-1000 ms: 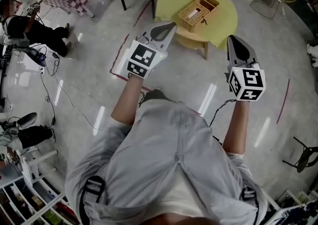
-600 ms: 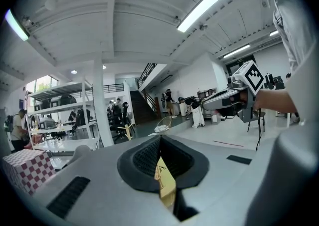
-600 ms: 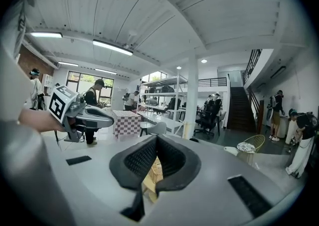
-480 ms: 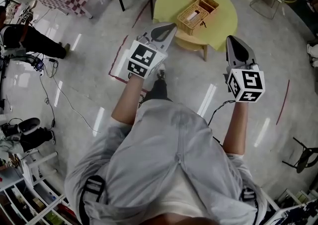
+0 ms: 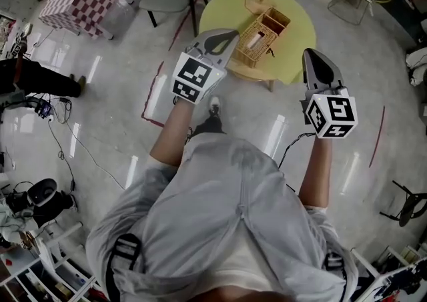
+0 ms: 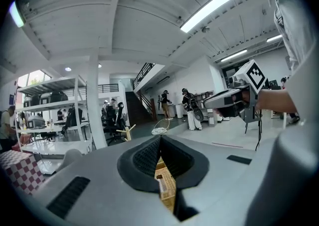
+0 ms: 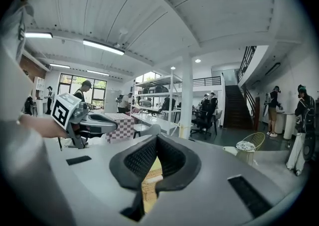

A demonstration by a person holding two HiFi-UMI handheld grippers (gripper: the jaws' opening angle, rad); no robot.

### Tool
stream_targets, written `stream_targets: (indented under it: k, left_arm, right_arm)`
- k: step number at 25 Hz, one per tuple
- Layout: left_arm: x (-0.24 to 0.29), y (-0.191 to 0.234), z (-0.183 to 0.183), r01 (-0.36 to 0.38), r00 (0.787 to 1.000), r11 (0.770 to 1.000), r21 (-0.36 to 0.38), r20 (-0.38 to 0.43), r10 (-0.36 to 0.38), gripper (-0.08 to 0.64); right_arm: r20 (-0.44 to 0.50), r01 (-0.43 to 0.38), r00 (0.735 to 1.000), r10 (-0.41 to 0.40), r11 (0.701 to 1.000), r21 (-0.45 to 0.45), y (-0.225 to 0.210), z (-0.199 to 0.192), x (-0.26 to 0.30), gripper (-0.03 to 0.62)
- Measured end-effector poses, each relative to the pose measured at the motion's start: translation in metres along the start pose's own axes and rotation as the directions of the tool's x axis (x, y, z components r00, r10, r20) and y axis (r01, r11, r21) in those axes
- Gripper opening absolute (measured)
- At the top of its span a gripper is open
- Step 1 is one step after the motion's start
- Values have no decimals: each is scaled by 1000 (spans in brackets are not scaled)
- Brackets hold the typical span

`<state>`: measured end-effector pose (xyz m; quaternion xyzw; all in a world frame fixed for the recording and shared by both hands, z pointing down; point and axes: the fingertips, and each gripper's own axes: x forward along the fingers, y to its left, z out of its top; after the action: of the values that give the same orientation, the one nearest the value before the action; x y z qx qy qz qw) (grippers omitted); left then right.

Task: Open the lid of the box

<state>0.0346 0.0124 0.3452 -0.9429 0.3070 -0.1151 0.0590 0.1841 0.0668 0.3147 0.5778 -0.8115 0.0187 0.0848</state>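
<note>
Since the earlier frame the yellow table (image 5: 297,41) and the wicker box (image 5: 257,37) on it have slid lower in the head view. The box now lies just right of the left gripper (image 5: 225,39) tip, and the seated person who was at the left edge is almost cut off. A shoe (image 5: 213,106) now shows at frame centre, below the left gripper's marker cube (image 5: 197,77).

From above, the left gripper covers the table's near-left rim, so that edge is hidden. The box stands at the upper centre of the head view, apart from both grippers. Whether its lid is raised at all is hard to tell from this height. The right gripper (image 5: 312,59) hangs right of the table, over bare floor.

Each gripper view shows what the head view cannot. In both, the ribbed pads meet at their tips with nothing clamped between them, so both grippers are closed and empty. Only a thin strip of wicker shows through the slit behind the pads. Each gripper view also catches the other gripper side-on at the edge of its frame.
</note>
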Motion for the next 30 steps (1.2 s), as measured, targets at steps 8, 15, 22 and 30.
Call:
stream_targets:
  k: [8,15,22,30]
  left_arm:
    - [55,60,2,77,997,997,11,20,-77,29]
    - [95,107,-8,135,991,991,-1,7,-135,29]
    - [127,163,-13,208,978,977,-36,18,-208,29]
    - [162,189,-37,287,957,954,-85,-12,-289,29]
  right_arm:
    - [-15,67,998,-67,998,7,-25,5,66,23]
    - [-38,130,991,-129,991,31,-44,5,119,23]
    - [-100,197,977,-190,979,57,-50,4,179,23]
    - [-179,245,957,-227,966,86,-65,-16,211,23]
